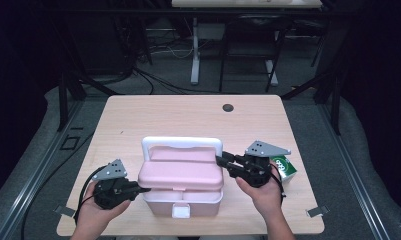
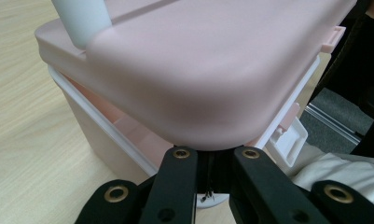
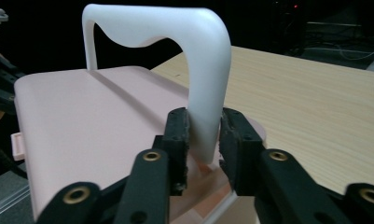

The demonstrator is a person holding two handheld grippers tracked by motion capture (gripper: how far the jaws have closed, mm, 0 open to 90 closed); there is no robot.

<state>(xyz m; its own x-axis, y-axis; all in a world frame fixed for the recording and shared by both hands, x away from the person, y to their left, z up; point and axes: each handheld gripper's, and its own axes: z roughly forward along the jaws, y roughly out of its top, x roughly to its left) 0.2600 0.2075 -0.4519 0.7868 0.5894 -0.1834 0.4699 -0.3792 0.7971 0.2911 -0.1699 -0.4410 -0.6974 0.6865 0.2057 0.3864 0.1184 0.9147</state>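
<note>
Pink box: I see a pale pink plastic storage box standing at the near middle of my table, its white latch tab facing the person's edge.
Lid: the pink lid sits askew on the box; in the left gripper view its rounded corner is lifted, with a gap showing the white rim and the pink inside beneath it.
Handle: a white carrying handle stands upright along the far side of the lid; in the right gripper view it arches up and over, one leg coming down between my jaws.
Left gripper: my left gripper comes in level from the left and meets the left end of the box at lid height. From its own camera the two black jaws stand pressed close together right under the raised lid corner, clenched, with nothing I can make out between them.
Right gripper: my right gripper reaches in from the right to the handle's right end. Its pads sit on either side of the white handle leg; the left pad touches it, while a thin gap shows at the right pad, so I cannot tell whether the grasp is firm.
Hands: the person's hands hold both grippers from the near edge.
Green packet: a small green and white packet lies on the table just behind the right gripper, near the right edge.
Table: light wood, with a dark round hole near the far edge.
</note>
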